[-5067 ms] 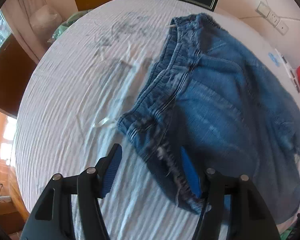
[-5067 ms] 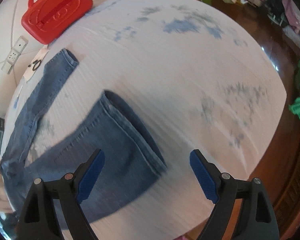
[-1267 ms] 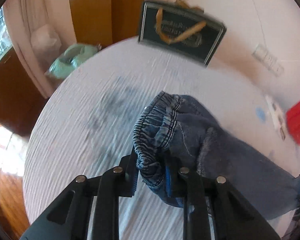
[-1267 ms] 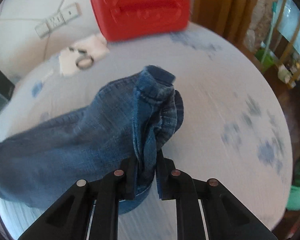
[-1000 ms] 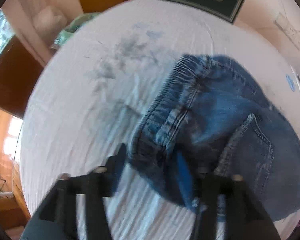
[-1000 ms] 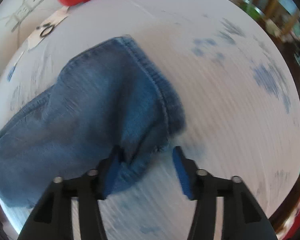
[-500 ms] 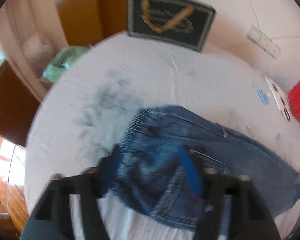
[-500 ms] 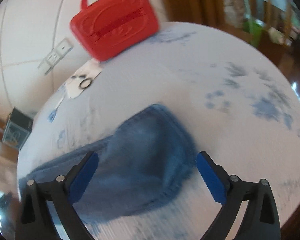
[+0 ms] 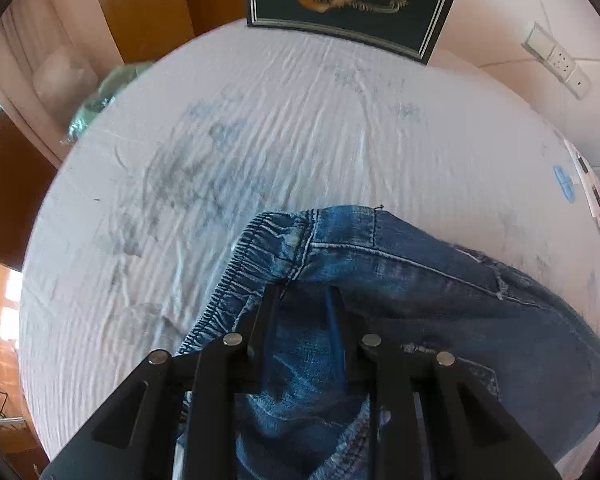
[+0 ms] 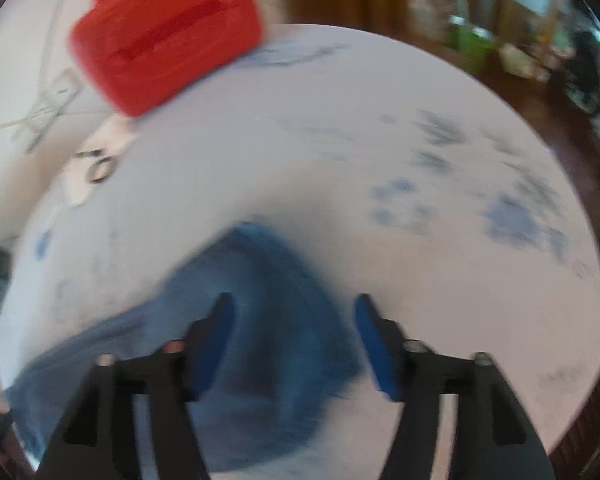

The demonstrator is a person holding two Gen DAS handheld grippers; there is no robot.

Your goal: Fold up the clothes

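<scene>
A pair of blue jeans [image 9: 440,280] lay on the round table [image 9: 260,120], which was covered with a ribbed white cloth bearing grey and blue smudges. Taking the jeans as landmark: the elastic waistband [image 9: 260,240] formed their end under the left gripper [image 9: 302,308], and the cloth ran away from it towards the side where a red case [image 10: 164,36] stood at the table's back edge. The left gripper's jaws stood narrowed over denim beside the waistband, with fabric between and beneath them; whether they truly pinched it or only rested nearly closed upon it could not be told from this view. The right gripper [image 10: 294,328], in a motion-blurred view, hovered over the opposite end of the jeans [image 10: 260,320] with its blue pads well apart, gripping nothing. The jeans appeared doubled lengthwise, one leg upon the other, a pocket seam showing on the upper layer; this would suit a garment partway through folding, the two ends being the natural holds for bringing one end over the other. A dark framed plaque [image 9: 352,0] leaned beyond the waistband end, at the far rim of the table, and a small tag with a ring [image 10: 96,168] lay between the jeans and the red case
</scene>
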